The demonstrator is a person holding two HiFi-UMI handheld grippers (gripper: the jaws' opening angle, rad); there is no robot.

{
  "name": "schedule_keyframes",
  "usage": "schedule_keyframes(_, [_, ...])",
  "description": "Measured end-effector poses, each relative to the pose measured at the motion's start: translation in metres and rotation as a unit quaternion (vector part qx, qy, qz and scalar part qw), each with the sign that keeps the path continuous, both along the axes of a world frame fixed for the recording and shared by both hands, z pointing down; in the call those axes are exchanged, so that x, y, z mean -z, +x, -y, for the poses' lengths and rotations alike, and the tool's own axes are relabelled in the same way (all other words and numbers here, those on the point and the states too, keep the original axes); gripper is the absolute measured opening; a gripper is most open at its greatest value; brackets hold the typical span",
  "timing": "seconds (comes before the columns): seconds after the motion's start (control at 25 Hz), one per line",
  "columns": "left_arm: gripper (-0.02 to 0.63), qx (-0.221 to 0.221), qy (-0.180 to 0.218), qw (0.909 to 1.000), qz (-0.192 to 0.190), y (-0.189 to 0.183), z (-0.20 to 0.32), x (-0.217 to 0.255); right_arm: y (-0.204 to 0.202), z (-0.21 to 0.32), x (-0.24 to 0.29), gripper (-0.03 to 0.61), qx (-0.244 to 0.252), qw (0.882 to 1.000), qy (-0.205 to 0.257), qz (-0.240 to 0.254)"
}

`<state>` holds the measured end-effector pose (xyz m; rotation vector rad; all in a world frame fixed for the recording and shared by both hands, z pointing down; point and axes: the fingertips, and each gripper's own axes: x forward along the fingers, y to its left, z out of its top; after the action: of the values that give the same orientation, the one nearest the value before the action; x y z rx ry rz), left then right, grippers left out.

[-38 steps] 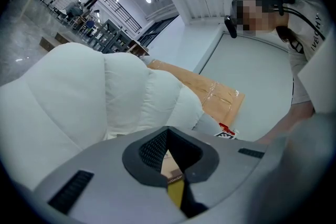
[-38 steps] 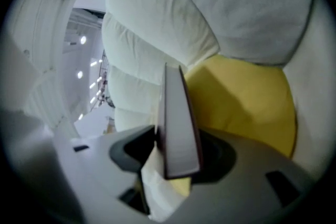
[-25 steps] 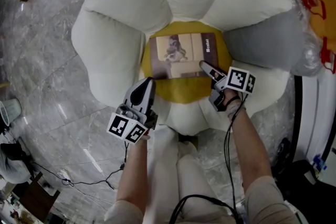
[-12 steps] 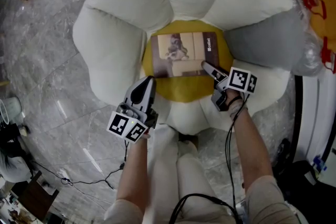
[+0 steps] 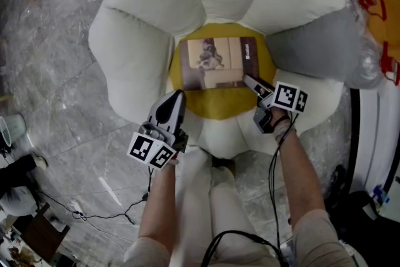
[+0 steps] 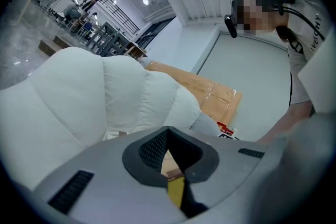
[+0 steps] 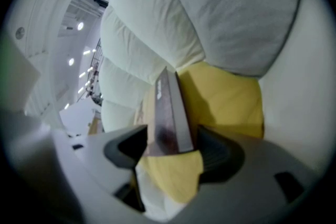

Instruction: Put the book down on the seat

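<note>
**Book flat on the yellow middle, right gripper wide around its corner**

Head view first. The book (image 5: 219, 64) lies face up on the yellow centre (image 5: 212, 103) of the seat (image 5: 134, 53), with white petals bulging up all round it. Its lower right corner is tucked under the tip of the right gripper (image 5: 250, 81), so that corner can't be seen from up here. The grey petal (image 5: 312, 50) crowds in on the right. There's open yellow along the book's near edge, and the left gripper (image 5: 177, 97) hangs over the front rim, well apart from the book. The grey floor (image 5: 56, 72) lies bare to the left, with cables (image 5: 94, 217) trailing near the person's legs.

Over to the left gripper view. Its own grey body fills the lower half and the jaws are drawn together, leaving only a slit. A sliver of book and yellow peeks through, and nothing sits between them. Beyond are white petals, a cardboard box (image 6: 210, 94) and the person (image 6: 304, 23), cut off at the right edge.

Right gripper view now. The jaws are wide apart and the book's corner runs edge-on between them, unclamped. Yellow shows between the book and the right jaw. On the left side it's too dark to tell whether the jaw touches the cover. The title is blurred and can't be read.
</note>
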<state>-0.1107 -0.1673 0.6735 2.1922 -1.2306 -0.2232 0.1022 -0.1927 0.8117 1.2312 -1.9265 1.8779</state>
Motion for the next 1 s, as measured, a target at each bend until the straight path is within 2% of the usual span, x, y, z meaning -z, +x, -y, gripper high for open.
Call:
schedule_keyframes(0.48, [0.023, 0.001, 0.008, 1.0000, -0.001, 0.009, -0.011, 0.032, 0.014, -0.010, 0.034, 0.285, -0.003, 1.000, 0.016, -0.010])
schedule_keyframes(1.0, [0.023, 0.007, 0.023, 0.9997, 0.000, 0.008, -0.019, 0.083, 0.007, -0.021, 0.098, 0.284, 0.014, 0.999, 0.053, 0.000])
